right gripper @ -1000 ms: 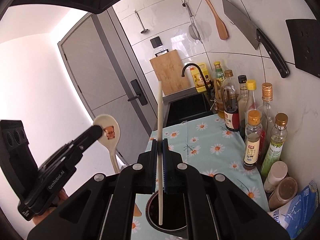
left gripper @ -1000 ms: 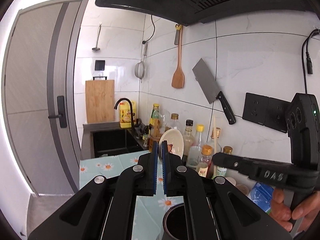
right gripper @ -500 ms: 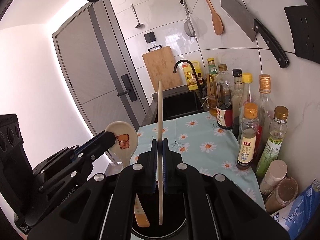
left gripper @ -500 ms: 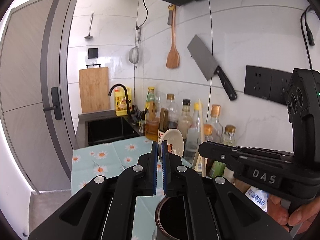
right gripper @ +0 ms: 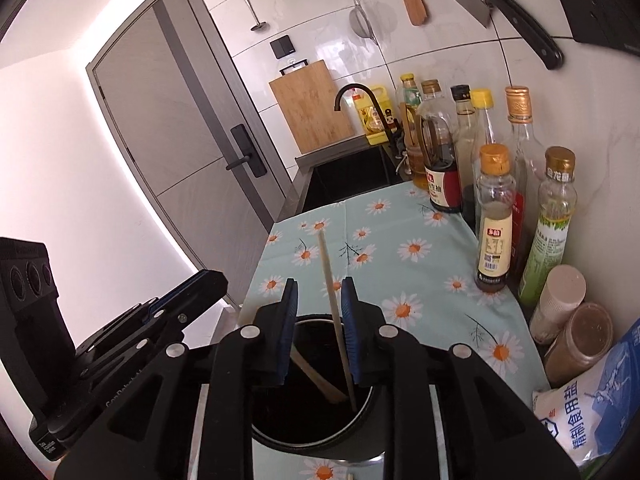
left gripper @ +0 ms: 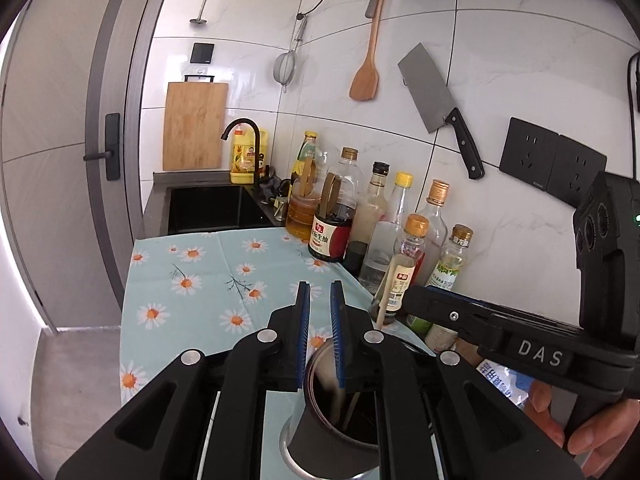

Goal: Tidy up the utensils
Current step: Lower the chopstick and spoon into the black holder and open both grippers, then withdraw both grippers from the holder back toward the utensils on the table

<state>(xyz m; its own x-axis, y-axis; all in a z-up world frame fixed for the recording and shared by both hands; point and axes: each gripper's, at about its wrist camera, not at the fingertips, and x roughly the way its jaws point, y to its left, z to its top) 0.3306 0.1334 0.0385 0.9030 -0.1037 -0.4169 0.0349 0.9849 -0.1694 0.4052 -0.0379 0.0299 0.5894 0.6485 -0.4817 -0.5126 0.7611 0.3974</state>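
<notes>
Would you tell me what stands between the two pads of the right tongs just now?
A single pale chopstick leans there, its lower end down in the dark holder. The right tongs have just been opening; the pads seem clear of it. The right wrist view shows this.

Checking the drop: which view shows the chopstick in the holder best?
Right wrist view: the chopstick stands free between the open right gripper, leaning into the dark holder. Left wrist view shows only a short piece.

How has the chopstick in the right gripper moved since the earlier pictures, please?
Yes. The chopstick has dropped into the dark holder; its top now sits against the floral cloth, not the door. The right gripper jaws have just been opening.
</notes>
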